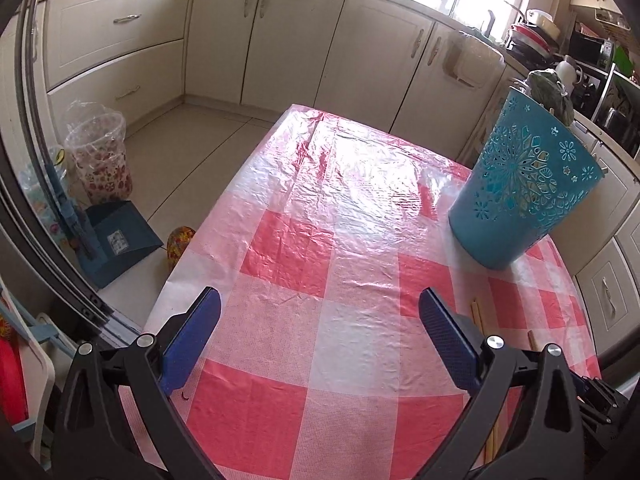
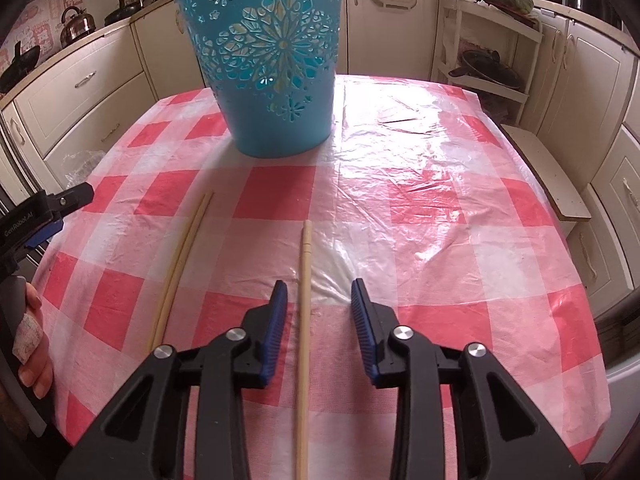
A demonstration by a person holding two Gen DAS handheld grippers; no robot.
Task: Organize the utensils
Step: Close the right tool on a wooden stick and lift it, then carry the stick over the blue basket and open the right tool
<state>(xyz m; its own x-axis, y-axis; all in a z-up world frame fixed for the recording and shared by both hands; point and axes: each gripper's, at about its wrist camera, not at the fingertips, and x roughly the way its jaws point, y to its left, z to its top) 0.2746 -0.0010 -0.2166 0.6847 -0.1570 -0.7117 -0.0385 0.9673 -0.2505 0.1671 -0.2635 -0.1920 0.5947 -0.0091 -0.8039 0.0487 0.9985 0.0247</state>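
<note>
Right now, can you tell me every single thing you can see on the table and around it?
bucket: one, blue with cut-out flowers, upright at the far side of the table.
single chopstick: one, pale wood, lying between the right jaws, not yet pinched.
chopstick pair: two, pale wood, side by side to its left.
tablecloth: one, pink and white checks under clear plastic.
kettle: one, shiny metal, on the far left counter.
dustpan: one, blue, on the floor.
left gripper: jaws wide open over bare cloth.
right gripper: jaws open around the single chopstick.
hand: one, holding the left gripper's handle.
</note>
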